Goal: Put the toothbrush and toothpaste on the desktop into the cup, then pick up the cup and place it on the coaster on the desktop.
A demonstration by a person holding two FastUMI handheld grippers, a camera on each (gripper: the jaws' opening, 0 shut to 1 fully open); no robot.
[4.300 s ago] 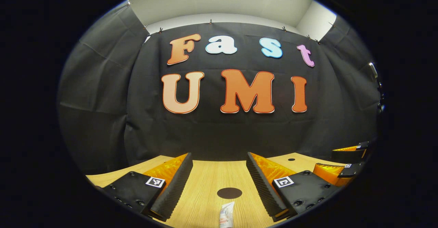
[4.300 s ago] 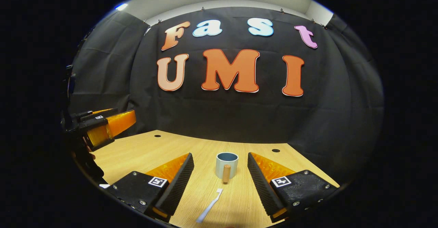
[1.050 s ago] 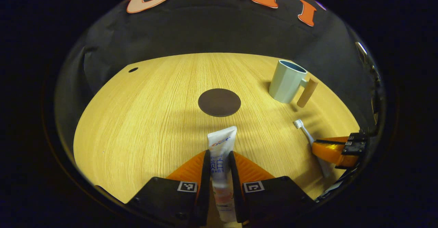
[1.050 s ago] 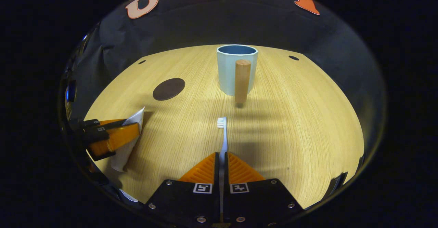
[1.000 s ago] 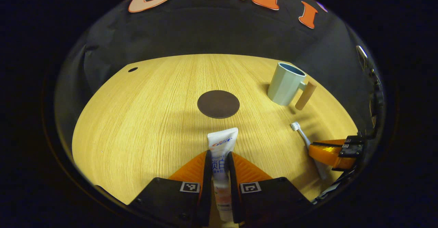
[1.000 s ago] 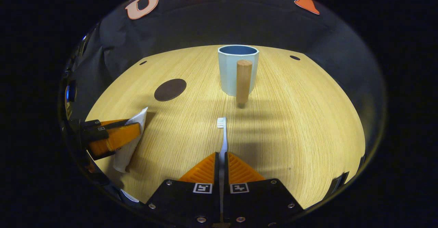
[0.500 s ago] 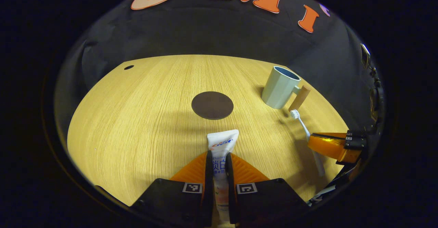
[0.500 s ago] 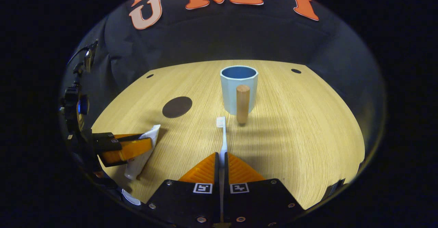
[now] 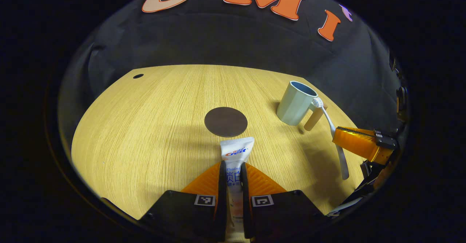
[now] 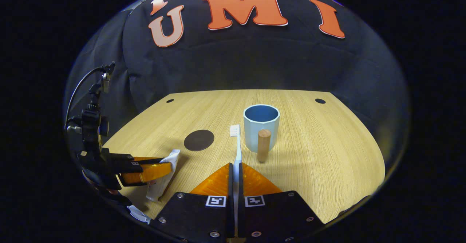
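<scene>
The bench [image 10: 327,155] is a pale wood surface, and everything the task needs sits on or above it. Largest of the things is the cup [image 10: 261,126], a light blue mug with a wooden peg handle, standing upright and empty as far as its open mouth shows. To its left in the right gripper view lies the coaster [image 10: 198,140], a flat dark disc, well apart from the cup and bare.

The left hand-held gripper [image 9: 233,184] has its fingers closed on the toothpaste [image 9: 235,155], pinching the tube near its middle so the flat crimped end sticks forward, close to the near edge of the coaster. The right hand-held gripper [image 10: 236,179] is closed almost completely on the toothbrush [image 10: 236,144], gripping the thin handle with the bristle head pointing ahead, just beside the cup's rim on its left side. In the left gripper view the brush head [image 9: 317,102] appears right at the cup's rim.

The step in hand looks like the first one: loading the cup, with the toothbrush arriving first. The next move likely calls for bringing the head over the opening, tilting the brush so one end drops inside, then loosening the grip. The slim handle could pivot between the fingers, and a knock on the rim might tip the cup.
</scene>
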